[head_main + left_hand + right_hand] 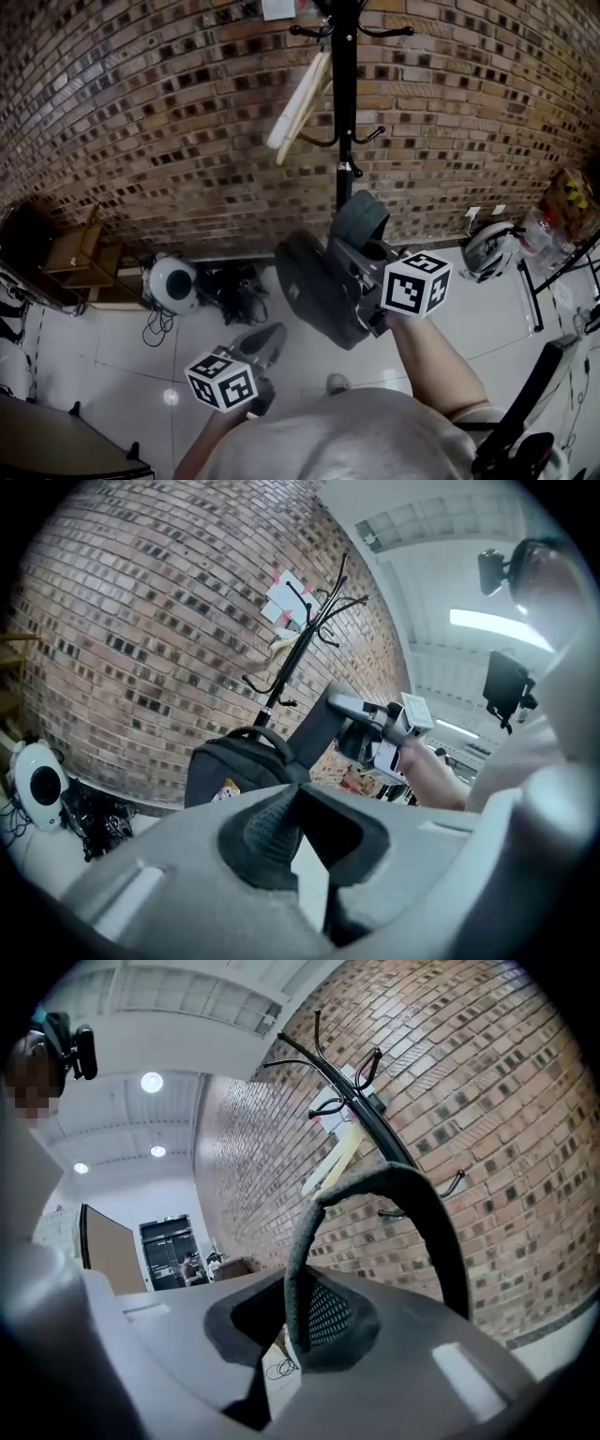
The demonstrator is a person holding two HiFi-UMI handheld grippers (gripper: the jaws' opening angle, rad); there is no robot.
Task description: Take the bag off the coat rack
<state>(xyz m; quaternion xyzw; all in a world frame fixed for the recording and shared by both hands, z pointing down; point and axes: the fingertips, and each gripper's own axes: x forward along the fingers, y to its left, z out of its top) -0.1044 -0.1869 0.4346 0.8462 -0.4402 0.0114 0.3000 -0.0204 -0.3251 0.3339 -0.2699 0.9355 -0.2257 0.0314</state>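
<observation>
A black metal coat rack (pixel 345 94) with curved hooks stands against a red-brown brick wall (pixel 141 112). A pale cream, stick-like item (pixel 300 98) hangs slanting from one of its upper hooks. I cannot tell what that item is.

The dark grey fabric backpack (pixel 319 281) hangs in the air in front of the pole, below the lower hooks and well above the white tiled floor (pixel 112 347). It is on no hook. The right tool (pixel 298 1321) has its jaws pinched on the backpack's black padded strap (pixel 441 1232), which arches up from the jaws in a loop. The bag's body hangs below that tool.

The left tool (pixel 300 832) is held lower and to the left, near the bag but apart from it. Its jaws are drawn together with nothing between them.

On the floor at the foot of the wall lie a round white device with a dark centre (pixel 172 284) and, just beside it, a tangle of black cables (pixel 230 291). Further left stands a piece of brown wooden furniture (pixel 80 261). To the right of the pole sits a white helmet-shaped object (pixel 487 248).

A dark tabletop (pixel 47 445) shows at the lower left corner. Nothing lies between the bag and the person.

The backpack is closed, so its contents cannot be seen. A small yellowish tag (pixel 225 789) shows on its side.
</observation>
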